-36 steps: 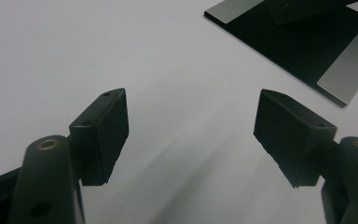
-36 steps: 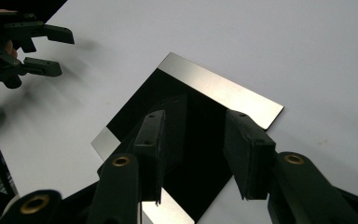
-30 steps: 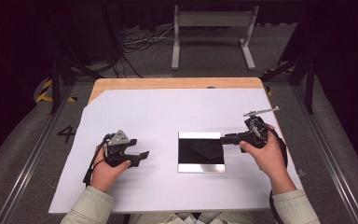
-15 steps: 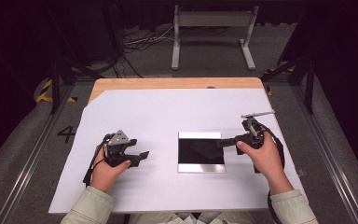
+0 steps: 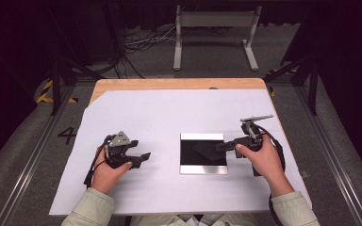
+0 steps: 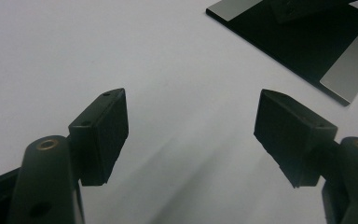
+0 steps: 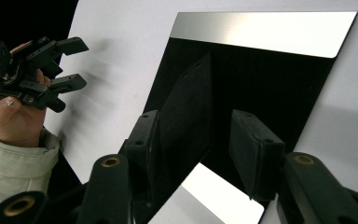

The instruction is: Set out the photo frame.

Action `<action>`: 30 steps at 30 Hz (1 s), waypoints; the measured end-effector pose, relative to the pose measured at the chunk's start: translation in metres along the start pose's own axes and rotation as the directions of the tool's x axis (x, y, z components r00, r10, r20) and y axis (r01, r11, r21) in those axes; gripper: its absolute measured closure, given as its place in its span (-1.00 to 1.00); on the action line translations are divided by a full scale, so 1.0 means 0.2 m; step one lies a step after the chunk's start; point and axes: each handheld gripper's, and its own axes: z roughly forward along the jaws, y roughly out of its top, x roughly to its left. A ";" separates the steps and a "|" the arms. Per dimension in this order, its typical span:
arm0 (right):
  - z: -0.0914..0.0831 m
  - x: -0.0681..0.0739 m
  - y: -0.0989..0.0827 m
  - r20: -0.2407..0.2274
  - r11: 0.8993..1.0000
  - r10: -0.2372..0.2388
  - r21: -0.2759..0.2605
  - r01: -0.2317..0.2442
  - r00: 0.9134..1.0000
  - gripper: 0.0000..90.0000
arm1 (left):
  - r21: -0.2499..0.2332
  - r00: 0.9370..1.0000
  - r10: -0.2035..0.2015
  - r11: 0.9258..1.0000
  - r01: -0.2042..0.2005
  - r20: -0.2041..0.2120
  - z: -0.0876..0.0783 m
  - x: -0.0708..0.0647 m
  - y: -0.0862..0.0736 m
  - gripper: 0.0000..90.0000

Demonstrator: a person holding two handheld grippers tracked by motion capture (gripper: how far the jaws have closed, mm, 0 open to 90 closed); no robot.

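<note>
High view first: I have the right gripper (image 5: 222, 146) reaching in over the right edge of a shiny plate (image 5: 203, 153), a flat square that mirrors dark in its middle and bright along its near and far strips. Its jaws have just been opening, and in the right gripper view I see them standing apart above the plate with a dark flat piece (image 7: 186, 116) leaning against the left pad; I cannot tell whether that is a real thing or a reflection in the plate, and nothing is clamped. The plate lies straight ahead of and under those jaws.

My left gripper (image 5: 143, 157) rests in the left hand (image 5: 107, 172) well to the left of the plate, jaws pointing toward it. In the left gripper view the pads are wide apart with bare white sheet between them, holding nothing; the plate's corner sits ahead and off to the right.

Both hands work on a white sheet (image 5: 160, 117) that covers most of a wooden table (image 5: 169, 84), whose bare edge shows beyond the grippers. Farther out the room is dark: grey floor, a white metal frame (image 5: 214, 28), loose cables (image 5: 141, 40), and yellow-black tape (image 5: 45, 92) off to the left.
</note>
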 end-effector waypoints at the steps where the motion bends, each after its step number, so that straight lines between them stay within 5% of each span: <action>1: 0.00 0.00 0.00 -0.001 1.000 0.003 0.002 -0.003 1.000 0.17 | 0.000 1.000 0.000 1.000 0.000 0.000 0.00 0.00 0.00 -0.41; 18: 0.07 -0.02 -0.01 -0.050 0.997 0.065 0.046 -0.063 0.997 0.16 | 0.005 1.000 0.000 1.000 0.000 -0.005 0.00 0.00 0.00 -0.41; 30: 0.08 0.01 -0.02 -0.075 0.998 0.056 0.042 -0.053 0.996 0.40 | 0.009 1.000 -0.005 1.000 0.005 -0.007 0.00 0.00 0.00 -0.41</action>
